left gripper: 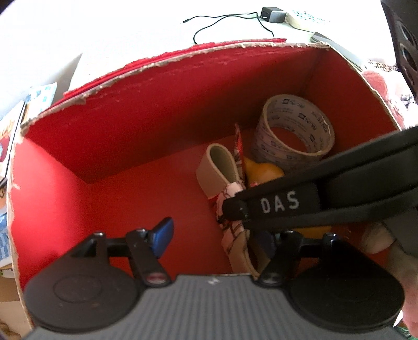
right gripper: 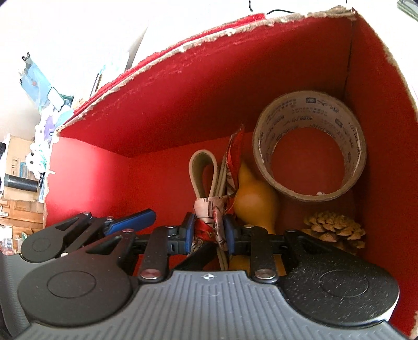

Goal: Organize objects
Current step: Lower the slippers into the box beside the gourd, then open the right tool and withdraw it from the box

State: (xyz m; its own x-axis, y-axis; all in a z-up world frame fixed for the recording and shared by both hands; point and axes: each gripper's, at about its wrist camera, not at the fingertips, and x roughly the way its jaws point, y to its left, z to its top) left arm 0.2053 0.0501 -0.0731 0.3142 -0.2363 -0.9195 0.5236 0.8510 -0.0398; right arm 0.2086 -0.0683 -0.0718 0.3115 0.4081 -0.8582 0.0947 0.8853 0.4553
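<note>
Bright white tabletop (left gripper: 135,31) surrounds a large red cardboard box (left gripper: 130,136) with torn upper edges, and a black cable with its adapter (left gripper: 271,13) lies on the surface beyond the far wall. Inside the box, a roll of printed tape (right gripper: 311,146) stands tilted in the far right corner, leaning against the walls. Just beside it lies a yellow gourd-shaped object (right gripper: 254,198), touching the roll's lower edge, and a pine cone (right gripper: 334,227) rests on the box floor below the roll. A cream strap loop tied with a red-and-white patterned scarf (right gripper: 209,206) lies left of the gourd. The right hand-held gripper (right gripper: 209,232) reaches into the box with its blue pads pinching the scarf-wrapped bundle. The left hand-held gripper (left gripper: 216,235) hovers at the near side of the box, fingers spread; only its left blue pad (left gripper: 163,235) shows clearly, the other being hidden behind the right tool's black arm.
</note>
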